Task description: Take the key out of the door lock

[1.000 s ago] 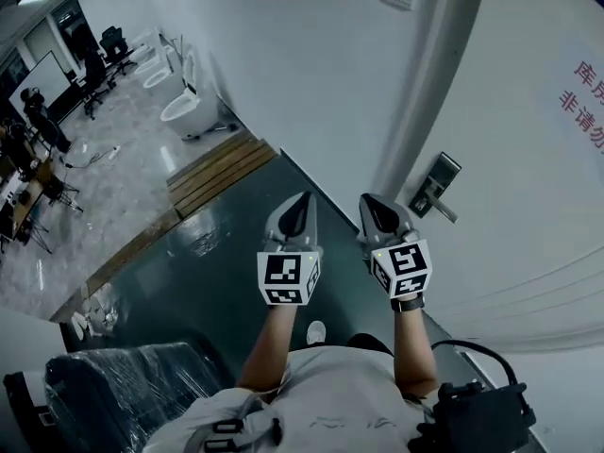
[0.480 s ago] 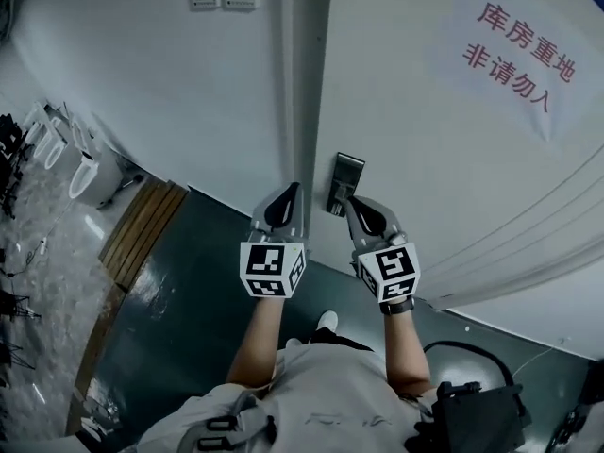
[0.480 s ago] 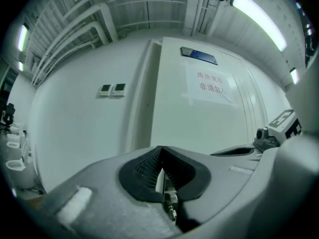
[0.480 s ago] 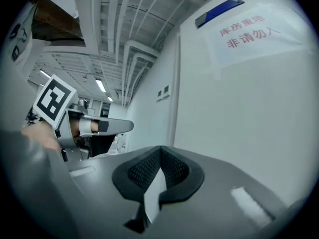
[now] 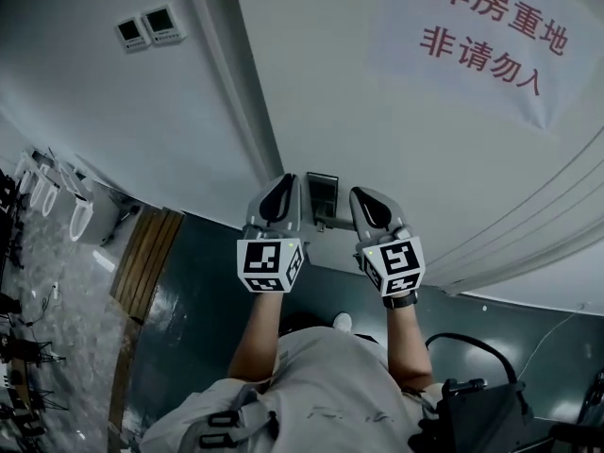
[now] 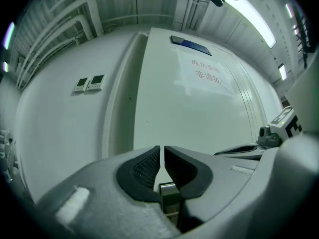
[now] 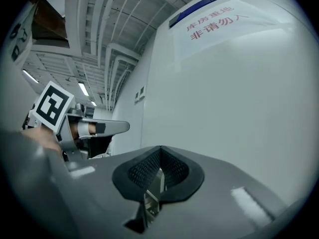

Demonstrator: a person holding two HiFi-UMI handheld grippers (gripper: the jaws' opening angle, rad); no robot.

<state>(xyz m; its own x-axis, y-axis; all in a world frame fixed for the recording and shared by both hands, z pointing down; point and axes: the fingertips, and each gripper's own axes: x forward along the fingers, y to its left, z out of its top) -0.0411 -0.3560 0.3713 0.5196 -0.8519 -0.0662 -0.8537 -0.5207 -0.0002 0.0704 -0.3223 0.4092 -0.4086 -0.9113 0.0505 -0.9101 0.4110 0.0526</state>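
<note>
Facing the white door [image 5: 406, 149], you hold the left hand-held gripper [image 5: 282, 185] and the right hand-held gripper [image 5: 364, 198] up side by side. Both point at the door, and their marker cubes are turned toward your head. The door lock [image 5: 322, 189] sits on the door just beside the frame. In the head view its dark plate shows in the gap between your two grippers, with the lever handle [image 5: 332, 223] sticking out below it toward the right gripper. The key is too small to make out in any view, so you cannot tell where on the lock it sits. Whether either gripper touches the lock cannot be told either.

Your left gripper's jaws are opening: its own view shows a thin slit of door between the two ribbed pads, and nothing is caught between them. Your right gripper's jaws are closed, pads pressed together with nothing gripped.

Higher on the door hangs a sheet with red characters [image 5: 491, 26]. On the wall left of the frame are two small control panels [image 5: 149, 28], side by side. Down below, the dark green floor [image 5: 203, 310] runs along the door, with wooden boards [image 5: 142, 262] at its left edge and white toilets [image 5: 83, 217] beyond.
</note>
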